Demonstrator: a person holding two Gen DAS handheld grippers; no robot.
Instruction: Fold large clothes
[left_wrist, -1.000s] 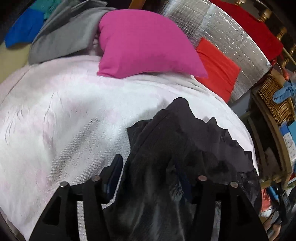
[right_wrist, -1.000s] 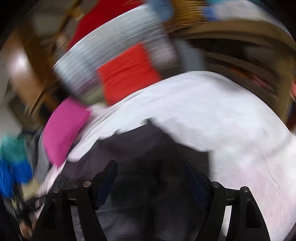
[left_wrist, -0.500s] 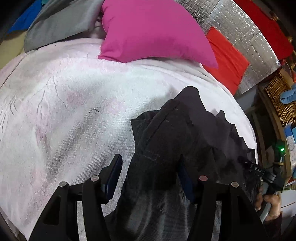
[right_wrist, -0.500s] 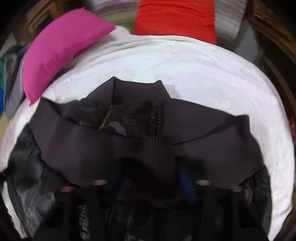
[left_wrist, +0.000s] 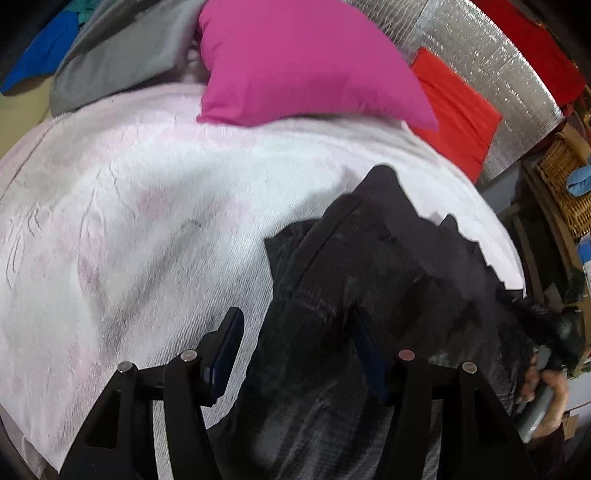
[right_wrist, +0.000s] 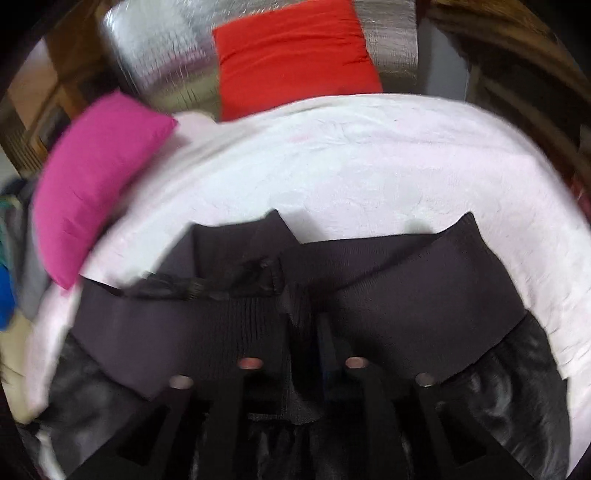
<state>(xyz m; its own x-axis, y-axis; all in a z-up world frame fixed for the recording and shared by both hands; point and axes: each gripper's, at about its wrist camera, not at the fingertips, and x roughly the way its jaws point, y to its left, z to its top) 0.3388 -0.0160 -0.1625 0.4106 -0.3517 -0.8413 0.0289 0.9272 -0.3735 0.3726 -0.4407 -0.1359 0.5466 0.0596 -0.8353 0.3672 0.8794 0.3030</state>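
Observation:
A black jacket (left_wrist: 369, 266) with a ribbed hem lies crumpled on the pale pink blanket (left_wrist: 147, 221). My left gripper (left_wrist: 297, 332) hovers over its left edge. It is open: the left pad (left_wrist: 229, 339) stands clear over the blanket and the fabric covers the right one. In the right wrist view the ribbed band (right_wrist: 406, 295) runs across the jacket. My right gripper (right_wrist: 304, 332) has its jaws close together and easing open, with a fold of that band pinched between them. A hand (left_wrist: 546, 391) holding the right gripper shows at the far right.
A magenta pillow (left_wrist: 303, 62) and a red cushion (left_wrist: 458, 110) sit at the head of the bed against a silver foil board (left_wrist: 480, 48). Grey clothing (left_wrist: 122, 55) is piled at the back left. A wicker basket (left_wrist: 561, 177) stands on shelves to the right.
The right gripper swung down onto the jacket's ribbed hem and its jaws narrowed around a fold of it. The left gripper hardly moved and stayed open.

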